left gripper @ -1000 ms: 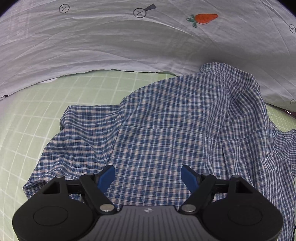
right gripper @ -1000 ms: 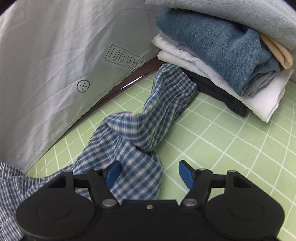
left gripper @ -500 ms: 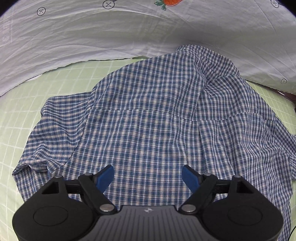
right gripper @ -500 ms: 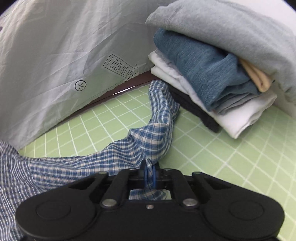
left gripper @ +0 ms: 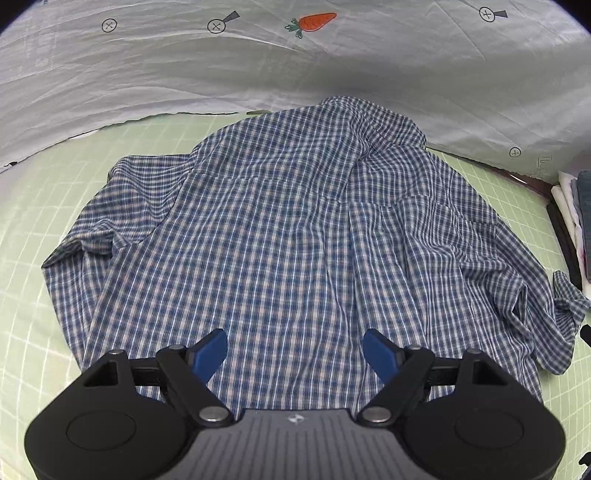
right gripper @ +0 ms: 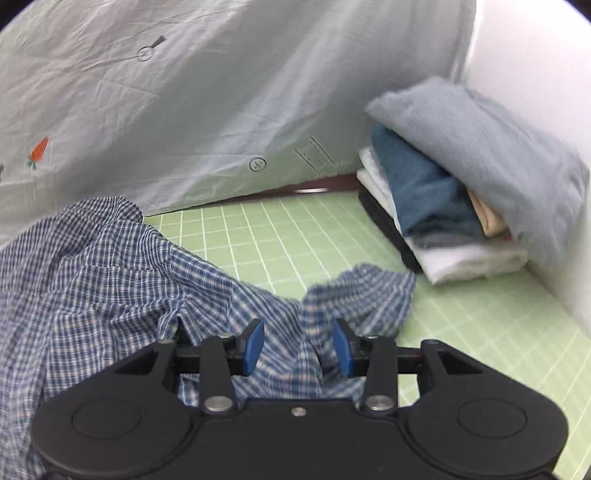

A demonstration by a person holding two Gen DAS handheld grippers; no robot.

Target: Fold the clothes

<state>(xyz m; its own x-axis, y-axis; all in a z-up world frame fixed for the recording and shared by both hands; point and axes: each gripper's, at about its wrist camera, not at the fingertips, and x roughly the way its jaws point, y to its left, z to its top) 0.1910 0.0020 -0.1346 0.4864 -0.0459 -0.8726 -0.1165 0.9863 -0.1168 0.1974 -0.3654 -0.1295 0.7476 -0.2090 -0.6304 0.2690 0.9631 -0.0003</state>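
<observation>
A blue and white checked shirt [left gripper: 280,236] lies back up on the green grid mat [left gripper: 33,206], collar toward the far sheet. My left gripper [left gripper: 295,349] is open and empty above the shirt's lower back. In the right wrist view the shirt [right gripper: 92,280] fills the left. Its right sleeve [right gripper: 362,295] lies bunched on the mat in front of my right gripper [right gripper: 298,345], which is open, with sleeve cloth loose between the jaws.
A wrinkled white sheet with a carrot print [left gripper: 314,22] hangs behind the mat. A stack of folded clothes [right gripper: 461,199] stands at the right by a white wall [right gripper: 535,74]. Green mat [right gripper: 480,332] shows right of the sleeve.
My right gripper closed on the sleeve, pulled it away from the folded stack, and has now opened, dropping it. My left gripper stayed open and shifted over the shirt's back.
</observation>
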